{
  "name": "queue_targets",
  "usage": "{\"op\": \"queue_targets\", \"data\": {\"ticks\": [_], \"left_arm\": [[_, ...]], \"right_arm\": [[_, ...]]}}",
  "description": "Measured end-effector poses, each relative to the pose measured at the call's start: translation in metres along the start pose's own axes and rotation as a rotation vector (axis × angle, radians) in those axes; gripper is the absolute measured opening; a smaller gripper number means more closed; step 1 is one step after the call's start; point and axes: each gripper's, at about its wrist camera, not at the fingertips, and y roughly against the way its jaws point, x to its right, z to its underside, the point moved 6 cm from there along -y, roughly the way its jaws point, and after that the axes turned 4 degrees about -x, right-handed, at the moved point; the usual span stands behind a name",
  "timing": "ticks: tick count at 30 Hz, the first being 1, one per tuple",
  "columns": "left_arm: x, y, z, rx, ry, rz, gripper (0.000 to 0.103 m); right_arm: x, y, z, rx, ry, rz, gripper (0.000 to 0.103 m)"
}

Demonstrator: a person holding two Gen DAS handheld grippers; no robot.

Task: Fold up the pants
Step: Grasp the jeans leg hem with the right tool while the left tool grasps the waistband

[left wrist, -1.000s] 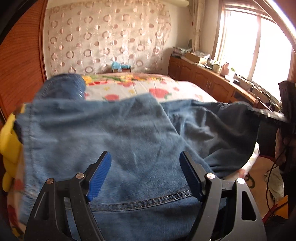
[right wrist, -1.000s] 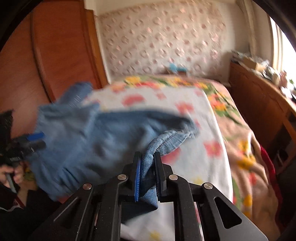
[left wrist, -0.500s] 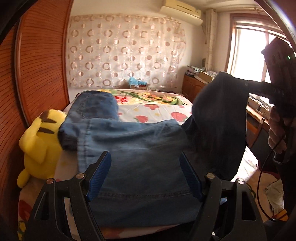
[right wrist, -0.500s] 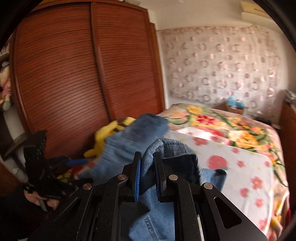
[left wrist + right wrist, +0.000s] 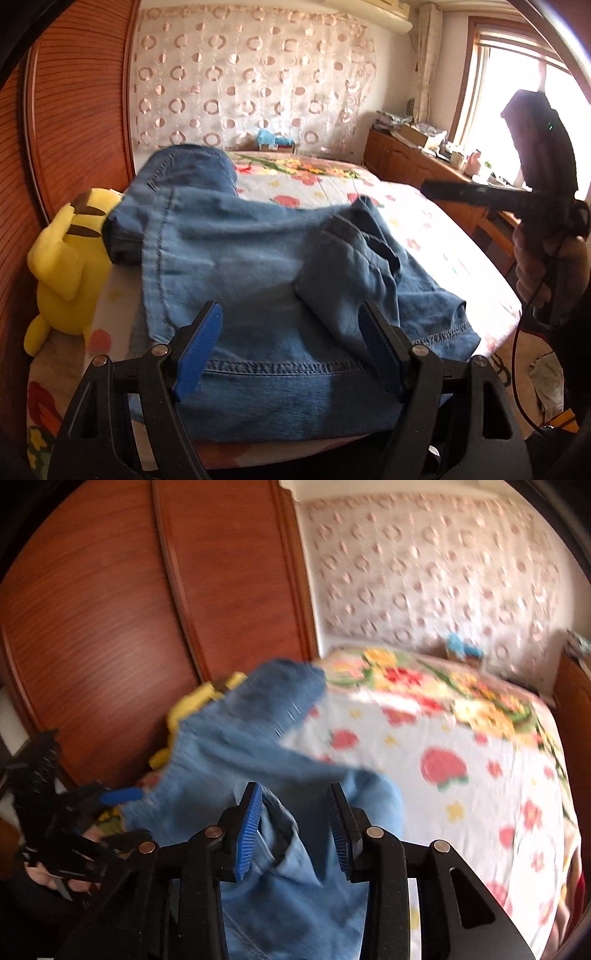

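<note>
I have the jeans (image 5: 258, 280) lying across the near end of the bed (image 5: 436, 236), filling the lower centre of the left wrist frame, with one leg running to the upper left of that frame beside the yellow plush toy (image 5: 62, 266). A folded-over portion sits bunched on top at centre right, a crumpled ridge rather than a flat layer, which I judge to be a fold laid across and not yet smoothed.

The left gripper (image 5: 290, 350) stands wide apart, its blue pads either side of the hem stitching with nothing pinched between them. I hold it low over the near edge because that hem is the likely next grasp point.

The right gripper (image 5: 295, 830) has just been opening. Denim lies between its jaws in the lower centre of the right wrist frame, but the pads stand clear of the cloth on the right side (the left pad may brush it; blur prevents certainty). I read this as a release: the carried layer is being left on the pile. In the left wrist frame the same tool appears at the right edge, raised above the bed and held by a hand (image 5: 546, 273).

The wardrobe doors (image 5: 129, 609) fill the upper left of the right wrist frame, so this gripper faces across the bed toward the toy
</note>
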Motion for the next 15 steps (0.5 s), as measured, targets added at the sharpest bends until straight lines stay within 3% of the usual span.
{"op": "queue_targets", "data": {"ticks": [8, 15], "left_arm": [[0.028, -0.019, -0.01, -0.018, -0.045, 0.06, 0.077], [0.043, -0.043, -0.038, 0.008, -0.088, 0.093, 0.077]], "right_arm": [[0.016, -0.048, 0.02, -0.132, -0.053, 0.029, 0.038], [0.017, -0.065, 0.018, -0.172, -0.094, -0.035, 0.038]]}}
